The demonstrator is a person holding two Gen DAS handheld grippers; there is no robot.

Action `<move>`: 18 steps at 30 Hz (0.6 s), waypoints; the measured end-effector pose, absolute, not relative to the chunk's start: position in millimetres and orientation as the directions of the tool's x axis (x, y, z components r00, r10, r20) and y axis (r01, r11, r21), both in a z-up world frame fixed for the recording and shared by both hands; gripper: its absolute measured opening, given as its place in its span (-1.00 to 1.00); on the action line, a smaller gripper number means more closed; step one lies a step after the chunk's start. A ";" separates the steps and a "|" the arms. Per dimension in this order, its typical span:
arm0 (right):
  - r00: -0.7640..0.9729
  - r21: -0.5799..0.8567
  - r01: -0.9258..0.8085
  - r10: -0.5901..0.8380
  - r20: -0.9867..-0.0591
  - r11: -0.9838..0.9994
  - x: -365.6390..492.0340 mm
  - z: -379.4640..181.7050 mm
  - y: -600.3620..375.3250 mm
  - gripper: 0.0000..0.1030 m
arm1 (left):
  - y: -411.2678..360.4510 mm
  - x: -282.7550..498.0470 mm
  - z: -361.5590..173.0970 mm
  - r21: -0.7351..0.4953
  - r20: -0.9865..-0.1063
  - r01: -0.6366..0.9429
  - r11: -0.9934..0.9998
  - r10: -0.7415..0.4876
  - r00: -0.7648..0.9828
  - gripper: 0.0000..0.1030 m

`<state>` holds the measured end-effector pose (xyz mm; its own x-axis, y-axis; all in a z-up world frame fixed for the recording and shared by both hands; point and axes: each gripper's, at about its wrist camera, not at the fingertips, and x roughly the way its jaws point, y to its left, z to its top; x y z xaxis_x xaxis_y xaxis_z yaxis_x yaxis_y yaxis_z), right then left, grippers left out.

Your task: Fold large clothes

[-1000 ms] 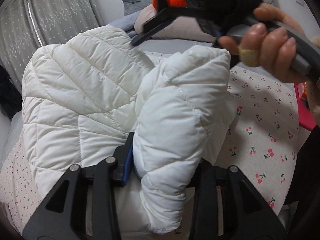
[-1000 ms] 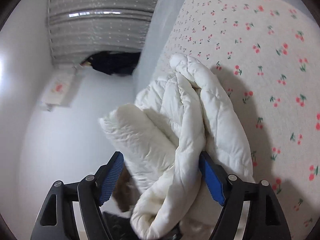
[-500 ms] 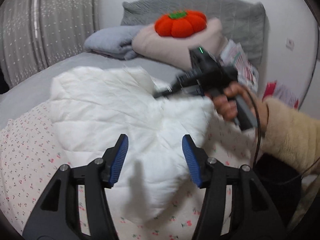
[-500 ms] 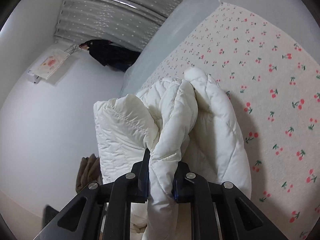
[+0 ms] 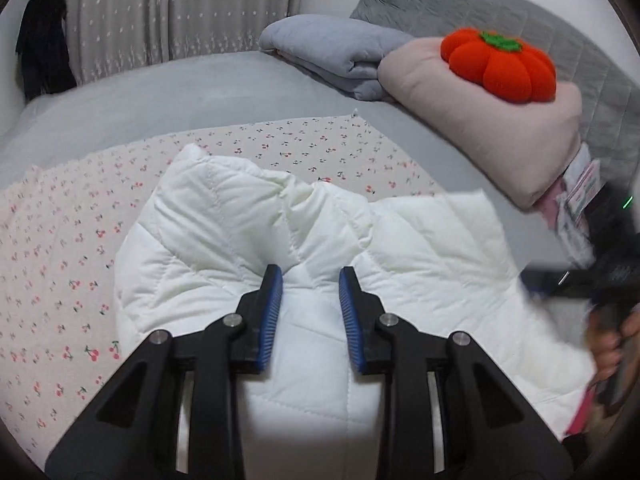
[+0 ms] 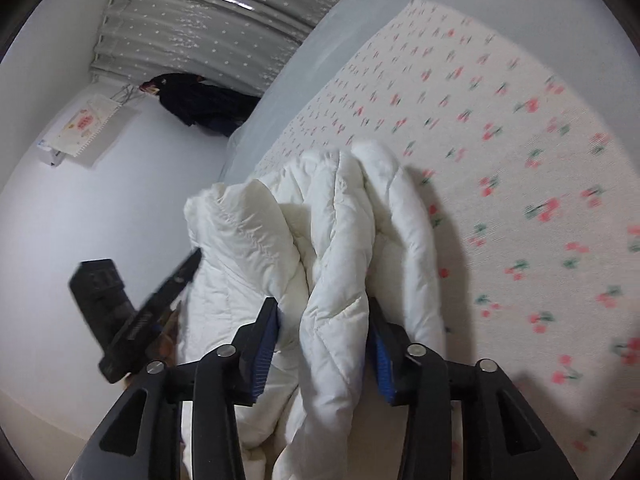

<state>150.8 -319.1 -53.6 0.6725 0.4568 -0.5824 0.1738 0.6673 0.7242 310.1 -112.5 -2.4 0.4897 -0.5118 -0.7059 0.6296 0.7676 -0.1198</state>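
Observation:
A white quilted puffer jacket (image 5: 256, 248) lies bunched on the cherry-print sheet (image 5: 60, 248). My left gripper (image 5: 311, 280) is open, its blue pads just above the jacket's middle, gripping nothing. In the right wrist view the jacket (image 6: 340, 224) stands in thick folds between the pads of my right gripper (image 6: 322, 316). The jaws stand apart around a fold, with the fabric between them. The right gripper also shows blurred at the right edge of the left wrist view (image 5: 580, 280). The left gripper shows at the left of the right wrist view (image 6: 132, 312).
A folded grey blanket (image 5: 340, 52), a beige pillow (image 5: 488, 128) and an orange pumpkin cushion (image 5: 500, 64) sit at the head of the bed. Grey curtains (image 5: 160, 12) and a dark hanging garment (image 5: 40, 40) are behind. A wall calendar (image 6: 84, 124) hangs left.
My left gripper let go of the jacket fold and came back over the jacket, open. My right gripper closed on a fold, then opened to a wider gap; the jacket settled onto the sheet.

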 end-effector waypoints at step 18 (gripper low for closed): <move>0.647 0.129 0.321 -0.118 -0.754 0.938 169.8 -41.0 -212.8 -0.35 | -111.2 335.0 -19.0 -0.034 -0.704 0.603 0.797 -0.447 0.551 -0.35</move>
<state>169.8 -212.8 -41.0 0.6467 -0.1179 -0.7536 0.3210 0.9383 0.1286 335.0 -111.2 -19.0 0.5512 -0.4474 -0.7043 0.6031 0.7969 -0.0343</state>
